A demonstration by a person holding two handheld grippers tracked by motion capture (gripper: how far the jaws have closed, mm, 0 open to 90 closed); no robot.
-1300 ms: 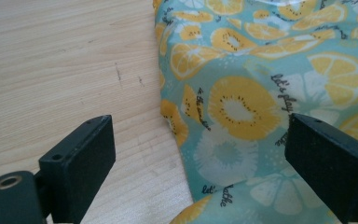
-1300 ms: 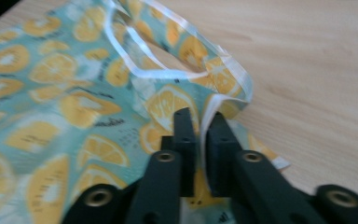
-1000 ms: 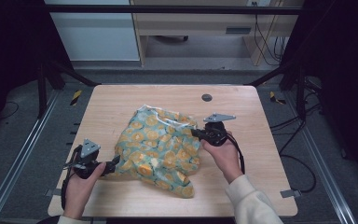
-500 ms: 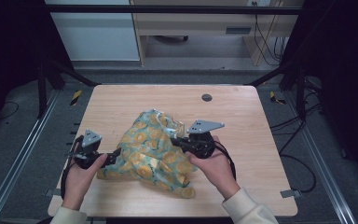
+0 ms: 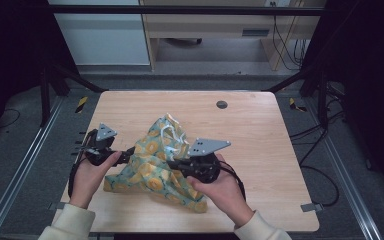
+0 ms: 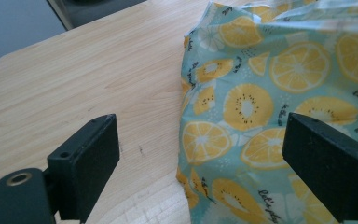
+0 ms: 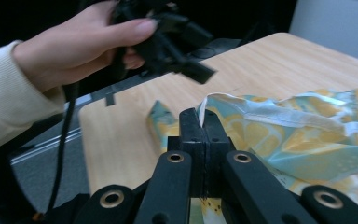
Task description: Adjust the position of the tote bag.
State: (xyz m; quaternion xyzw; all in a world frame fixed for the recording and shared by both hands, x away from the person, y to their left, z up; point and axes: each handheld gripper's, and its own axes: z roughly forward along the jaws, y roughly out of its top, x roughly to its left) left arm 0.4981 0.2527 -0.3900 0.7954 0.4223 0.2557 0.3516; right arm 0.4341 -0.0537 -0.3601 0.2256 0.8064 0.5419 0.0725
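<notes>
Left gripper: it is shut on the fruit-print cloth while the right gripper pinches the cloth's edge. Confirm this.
Not quite. The left gripper is open, its jaws spread, as the left gripper view shows. The right gripper does pinch the edge of the fruit-print cloth.

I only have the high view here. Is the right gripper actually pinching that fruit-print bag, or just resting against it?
Observer: The right gripper is shut on the bag's white-trimmed edge.
Operator: And the left one?
Observer: The left gripper is open, one jaw over bare table, the other over the cloth.
Operator: Is it touching the fabric?
Observer: I cannot tell; nothing is clamped between its jaws.
</notes>
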